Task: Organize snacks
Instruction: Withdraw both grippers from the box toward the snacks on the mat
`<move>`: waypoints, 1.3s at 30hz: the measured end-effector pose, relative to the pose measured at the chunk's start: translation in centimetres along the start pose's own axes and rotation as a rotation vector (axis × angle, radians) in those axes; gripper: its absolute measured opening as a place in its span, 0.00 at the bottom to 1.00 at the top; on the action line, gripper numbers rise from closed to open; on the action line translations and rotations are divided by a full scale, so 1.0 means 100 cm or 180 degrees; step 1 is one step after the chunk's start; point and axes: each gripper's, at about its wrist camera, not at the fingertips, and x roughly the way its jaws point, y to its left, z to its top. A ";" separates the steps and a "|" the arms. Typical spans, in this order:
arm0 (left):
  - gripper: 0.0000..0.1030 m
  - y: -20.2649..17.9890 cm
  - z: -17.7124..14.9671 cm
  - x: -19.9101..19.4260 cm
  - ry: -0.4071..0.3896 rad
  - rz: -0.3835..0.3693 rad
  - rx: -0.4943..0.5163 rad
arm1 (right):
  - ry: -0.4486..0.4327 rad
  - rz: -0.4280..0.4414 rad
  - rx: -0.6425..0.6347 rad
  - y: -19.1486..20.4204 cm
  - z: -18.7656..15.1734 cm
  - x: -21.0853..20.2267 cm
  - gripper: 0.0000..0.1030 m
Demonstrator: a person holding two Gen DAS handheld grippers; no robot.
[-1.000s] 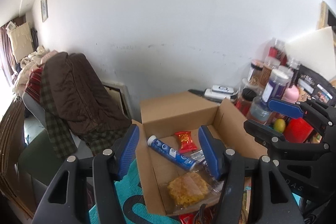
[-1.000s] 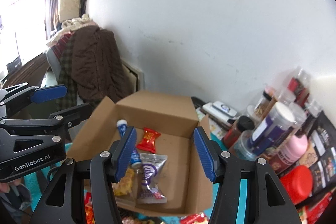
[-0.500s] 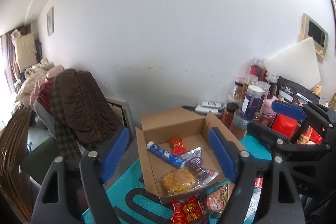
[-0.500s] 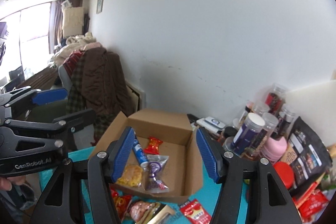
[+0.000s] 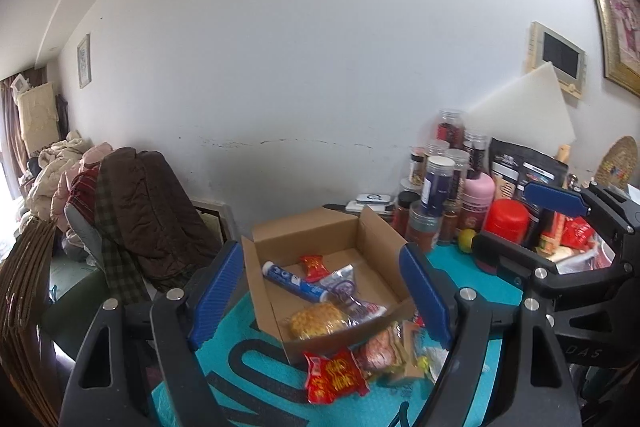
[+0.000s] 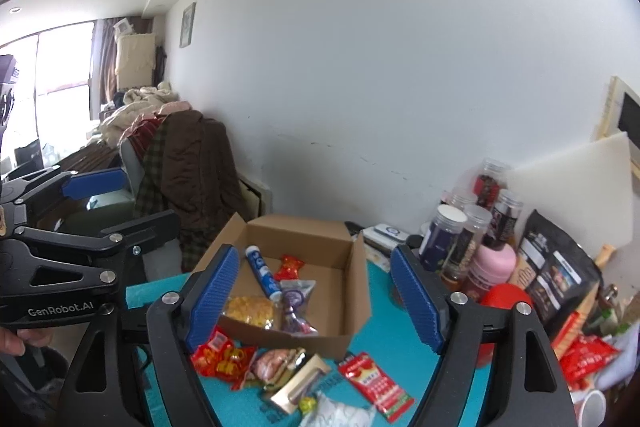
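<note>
a: what's different from a second ago?

b: both tongs were right over the cardboard box (image 5: 320, 259) then, close above the snacks. now the box looks smaller and farther off in both wrist views, and the loose packets on the teal mat (image 5: 192, 375) in front of it have come into sight.

a: are the tongs carrying anything?

b: no. the left gripper (image 5: 320, 297) stands wide with nothing between its blue pads. the right gripper (image 6: 316, 301) is opening its jaws at this moment, also with nothing between them.

a: so where do the snacks stand?

b: four are in the box: a blue tube (image 6: 262, 271), a small red candy (image 6: 290, 266), a purple-and-clear packet (image 6: 295, 301) and a yellow cracker bag (image 6: 248, 311), all along the left side. the right half of the floor is bare cardboard.

a: and outside?

b: a red-and-yellow packet (image 5: 335, 375) just beside the front wall, a pinkish wrapped snack (image 6: 276, 363), a flat red sachet (image 6: 374, 383) and a gold-wrapped bar (image 6: 296, 385).

a: meaning?

b: i'd judge a drop-off is done and the next pick is one of those loose packets; the task is only partway through.
</note>
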 end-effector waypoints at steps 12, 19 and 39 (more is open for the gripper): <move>0.78 -0.019 -0.036 -0.015 0.0151 -0.0220 0.0006 | 0.0072 -0.0090 0.0125 0.003 -0.040 -0.031 0.78; 0.78 -0.025 -0.057 -0.013 0.0294 -0.0337 -0.0019 | 0.0184 -0.0125 0.0225 0.001 -0.065 -0.035 0.78; 0.78 -0.041 -0.132 0.036 0.0939 -0.0672 -0.0168 | 0.0801 -0.0191 0.0561 -0.014 -0.149 0.002 0.78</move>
